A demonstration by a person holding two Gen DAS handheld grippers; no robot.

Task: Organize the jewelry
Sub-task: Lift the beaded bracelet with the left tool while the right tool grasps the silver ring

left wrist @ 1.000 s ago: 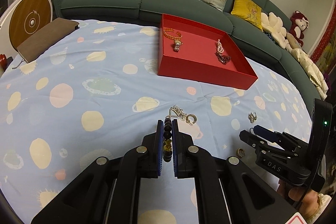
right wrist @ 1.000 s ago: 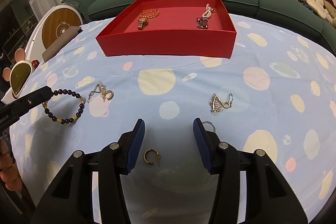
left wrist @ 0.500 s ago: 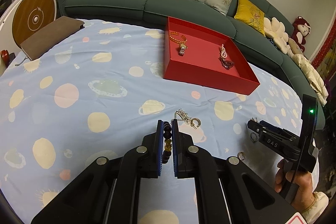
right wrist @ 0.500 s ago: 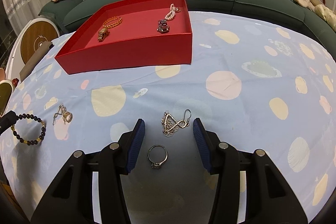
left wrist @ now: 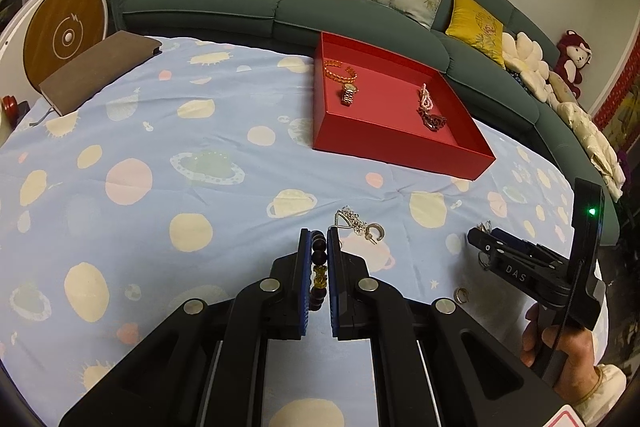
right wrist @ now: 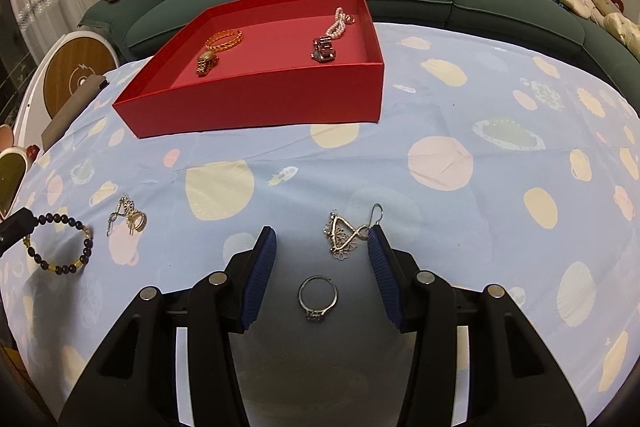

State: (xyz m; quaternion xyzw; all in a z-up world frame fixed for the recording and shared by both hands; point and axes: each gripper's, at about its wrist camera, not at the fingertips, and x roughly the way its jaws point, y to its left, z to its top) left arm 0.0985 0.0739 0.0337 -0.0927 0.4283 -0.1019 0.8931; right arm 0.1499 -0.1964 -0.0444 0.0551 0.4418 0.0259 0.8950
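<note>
From the left wrist, the left gripper [left wrist: 319,247] had its fingers nearly closed on a dark beaded bracelet [left wrist: 319,267]; silver earrings [left wrist: 358,223] lay just ahead, the red tray [left wrist: 400,147] beyond on the planet-print table [left wrist: 160,147], a green sofa [left wrist: 240,7] behind.

From the right wrist, the right gripper [right wrist: 319,247] stood wide apart and empty, straddling a ring [right wrist: 317,297]; a filigree earring [right wrist: 350,233] touched one finger.
</note>
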